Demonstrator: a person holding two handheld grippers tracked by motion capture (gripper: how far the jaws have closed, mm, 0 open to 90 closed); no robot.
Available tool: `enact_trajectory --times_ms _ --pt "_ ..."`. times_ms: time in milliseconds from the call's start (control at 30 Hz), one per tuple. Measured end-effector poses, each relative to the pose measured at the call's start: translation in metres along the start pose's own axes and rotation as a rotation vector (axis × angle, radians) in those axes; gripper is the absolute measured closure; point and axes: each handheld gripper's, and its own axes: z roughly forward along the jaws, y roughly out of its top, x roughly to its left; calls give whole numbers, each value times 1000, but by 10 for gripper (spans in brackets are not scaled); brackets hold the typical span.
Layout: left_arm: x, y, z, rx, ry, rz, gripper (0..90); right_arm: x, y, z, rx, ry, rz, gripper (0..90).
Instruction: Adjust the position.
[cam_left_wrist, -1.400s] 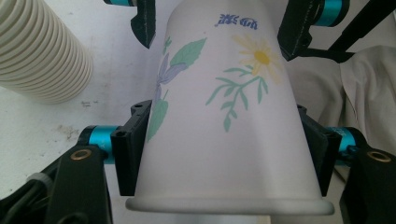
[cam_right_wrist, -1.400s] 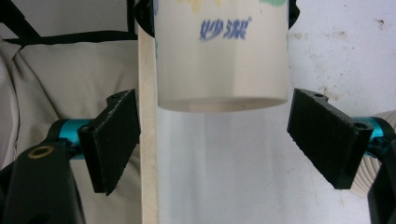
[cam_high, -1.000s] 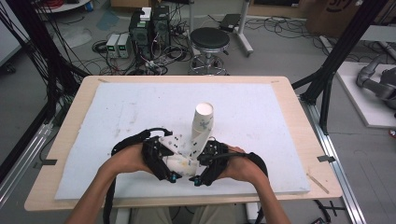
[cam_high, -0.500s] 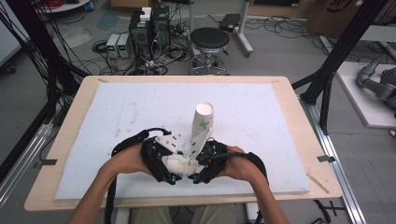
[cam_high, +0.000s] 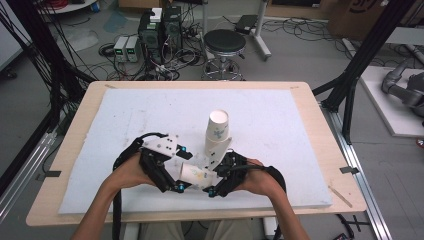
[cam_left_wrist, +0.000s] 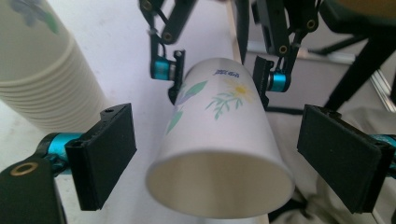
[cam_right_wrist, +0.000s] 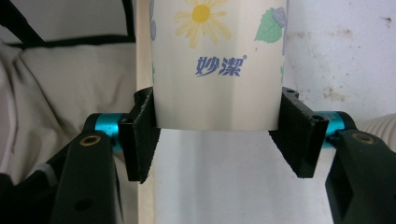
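Right now a single paper cup (cam_high: 196, 174) lies on its side between the two grippers, near the front edge of the white mat (cam_high: 125, 120) that covers the wooden table (cam_high: 70, 125). Its open mouth faces left, toward the left gripper (cam_high: 176, 172), and its closed bottom end points right, into the right gripper (cam_high: 212, 182).

That right gripper pinches the cup at its bottom end: in the right gripper view (cam_right_wrist: 219, 126) both black pads press flat against the cup's (cam_right_wrist: 217, 60) sides, one on each side, with the yellow flower and the blue printed lettering turned toward the camera.

Over on the left, the jaws have just been opening. In the left gripper view (cam_left_wrist: 233, 154) the two pads stand spread on either side of the cup's (cam_left_wrist: 219, 149) wide rim with a clear gap on both sides, so the cup sits between them but they do not touch it. The right gripper's blue-tipped fingers (cam_left_wrist: 275, 81) show farther off, clamped on the cup's narrow end.

Just behind the grippers, a stack of paper cups (cam_high: 218, 134) stands mouth-down on the mat, leaning slightly toward the far side; its ribbed edge (cam_left_wrist: 42, 70) shows at the left of the left gripper view. The person's hands (cam_high: 127, 172) grip both tools from the near side of the table.
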Motion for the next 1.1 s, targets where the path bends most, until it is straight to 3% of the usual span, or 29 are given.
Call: enact_trajectory --times_ms 133,333,367,433,600,700,800,1100 --pt "-4 -11 -12 -138 27 -7 115 -1 -13 -2 -101 3 32 375" --pt "-9 -33 -19 -308 81 -24 109 -1 -35 -1 -264 4 80 374" --pt "-10 -36 -19 -324 85 -24 109 0 -40 0 -317 -2 77 373" --pt "-10 -43 -19 -354 92 -36 109 0 -46 1 -373 0 96 374" --pt "-10 -57 -15 -384 101 -64 105 1 -58 6 -477 -17 138 374" --pt "-10 -63 -12 -401 139 -71 73 1 -64 8 -554 -24 142 374" --pt "-9 -68 -10 -425 140 -85 71 2 -67 11 -602 -20 140 374" --pt "-9 -68 -3 -426 117 -93 71 4 -65 17 -625 -15 121 375"
